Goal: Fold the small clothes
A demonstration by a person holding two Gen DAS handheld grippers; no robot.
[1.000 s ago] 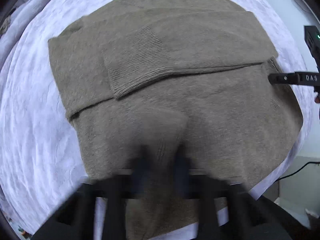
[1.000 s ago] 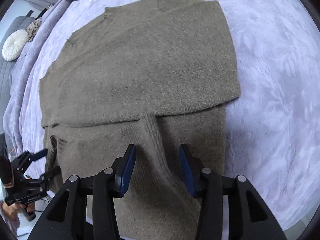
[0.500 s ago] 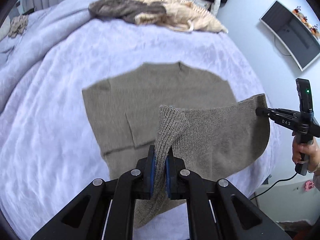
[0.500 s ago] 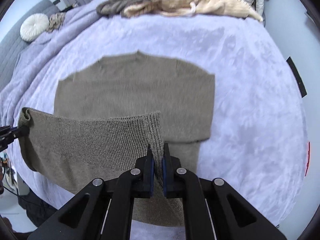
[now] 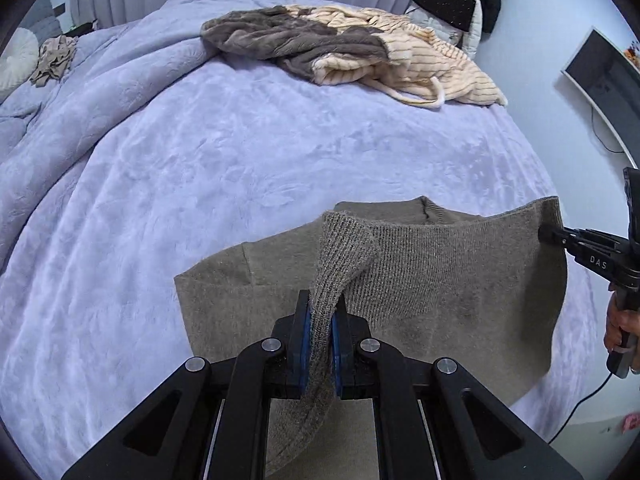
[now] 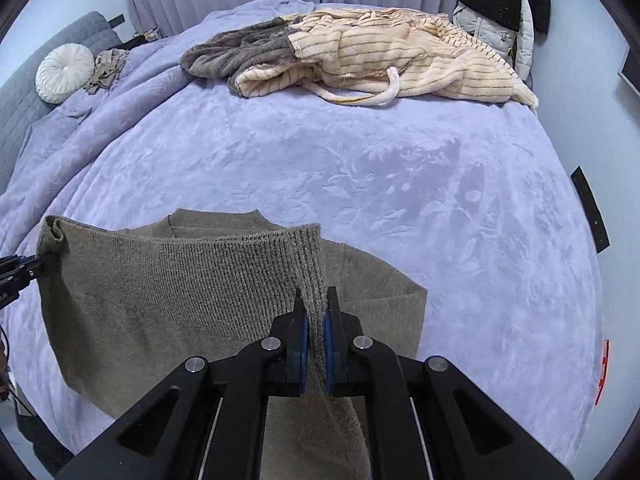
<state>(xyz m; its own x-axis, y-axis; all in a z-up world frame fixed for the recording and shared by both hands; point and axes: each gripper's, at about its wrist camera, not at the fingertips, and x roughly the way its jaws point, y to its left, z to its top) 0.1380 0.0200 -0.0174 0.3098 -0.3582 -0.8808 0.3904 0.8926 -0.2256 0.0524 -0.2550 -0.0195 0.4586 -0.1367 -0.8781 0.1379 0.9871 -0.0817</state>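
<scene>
An olive-brown knit sweater [image 5: 440,280] lies on the lavender bed [image 5: 240,160] with its sleeves folded in. My left gripper [image 5: 321,320] is shut on the left corner of its ribbed hem. My right gripper [image 6: 315,322] is shut on the right corner of the hem; it also shows at the right in the left wrist view [image 5: 548,234]. The hem is lifted off the bed and stretched between both grippers, held above the sweater's [image 6: 180,292] lower body, with the neckline [image 6: 216,222] showing just beyond it.
A heap of cream striped and grey fleece clothes [image 6: 360,60] lies at the far side of the bed. A round white cushion [image 6: 64,72] and a small beige garment [image 6: 106,68] sit far left. A monitor [image 5: 600,80] hangs on the right wall.
Both grippers closed on the hem corners a second ago, then lifted the hem and carried it forward over the sweater toward the neckline.
</scene>
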